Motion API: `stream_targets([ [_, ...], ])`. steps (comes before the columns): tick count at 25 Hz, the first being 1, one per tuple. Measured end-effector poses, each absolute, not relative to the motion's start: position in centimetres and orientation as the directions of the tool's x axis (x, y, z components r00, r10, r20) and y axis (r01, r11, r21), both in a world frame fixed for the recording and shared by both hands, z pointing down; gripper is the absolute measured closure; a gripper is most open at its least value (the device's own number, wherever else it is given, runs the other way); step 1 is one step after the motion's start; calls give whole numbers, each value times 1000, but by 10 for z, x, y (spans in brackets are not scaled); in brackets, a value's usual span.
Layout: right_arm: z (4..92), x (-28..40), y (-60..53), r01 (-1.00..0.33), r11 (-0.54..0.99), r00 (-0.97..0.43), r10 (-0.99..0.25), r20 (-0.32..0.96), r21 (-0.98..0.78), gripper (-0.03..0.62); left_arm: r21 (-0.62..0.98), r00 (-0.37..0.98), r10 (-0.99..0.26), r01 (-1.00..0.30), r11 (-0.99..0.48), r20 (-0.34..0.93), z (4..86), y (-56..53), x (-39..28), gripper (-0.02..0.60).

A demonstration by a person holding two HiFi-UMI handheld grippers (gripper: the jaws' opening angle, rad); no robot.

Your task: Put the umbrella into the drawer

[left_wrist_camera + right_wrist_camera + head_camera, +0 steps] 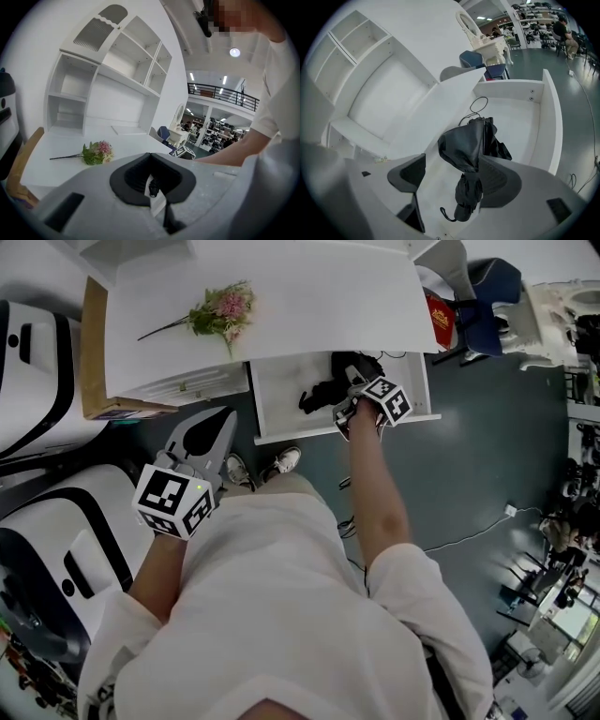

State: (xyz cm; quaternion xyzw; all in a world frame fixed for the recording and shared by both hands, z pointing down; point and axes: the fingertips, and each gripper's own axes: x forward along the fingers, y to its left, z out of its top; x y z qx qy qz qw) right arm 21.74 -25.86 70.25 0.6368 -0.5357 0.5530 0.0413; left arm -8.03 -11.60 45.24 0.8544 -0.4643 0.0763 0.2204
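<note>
Over the open drawer [281,404], at the near right of the desk [309,296], the right gripper [356,390] hovers above the umbrella [319,392], the left gripper [223,423] idling near left, out of the way. Its own view shows its jaws closed together on nothing. From the right gripper's view the jaws stand wide, clear of the folded umbrella [464,145] lying on the drawer floor, seemingly let go there.

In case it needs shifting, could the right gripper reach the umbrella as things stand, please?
Probably yes: the drawer stands open, the umbrella lies uncovered inside, and the right gripper hangs open directly above it.
</note>
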Motion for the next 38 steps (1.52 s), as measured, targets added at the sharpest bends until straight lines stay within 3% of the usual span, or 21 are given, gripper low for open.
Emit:
stream_targets([
  [3, 687, 218, -259, -732, -388, -191, -672, 715, -560, 283, 318, 560, -764, -824, -469, 322, 454, -111, -85, 568],
  [5, 672, 223, -260, -737, -369, -156, -722, 674, -567, 358, 323, 565, -764, -819, -474, 312, 455, -106, -88, 568],
  [11, 626, 248, -242, -756, -328, -50, -834, 549, -566, 493, 294, 569, -773, -817, -496, 281, 456, -98, -102, 568],
  [15, 603, 269, -232, -748, -335, 2, -865, 502, -573, 519, 255, 561, -787, -825, -505, 257, 448, -98, -108, 568],
  [19, 567, 277, -232, -760, -293, 21, -903, 429, -580, 585, 223, 551, -801, -832, -508, 235, 437, -97, -116, 568],
  [27, 508, 238, -219, -775, -103, -94, -957, 275, -623, 594, 163, 586, -775, -811, -563, 238, 421, -86, -120, 568],
  [38, 346, 208, -202, -884, 212, -218, -975, -33, -416, 594, 66, 548, -820, -835, -546, 165, 375, -106, -143, 568],
])
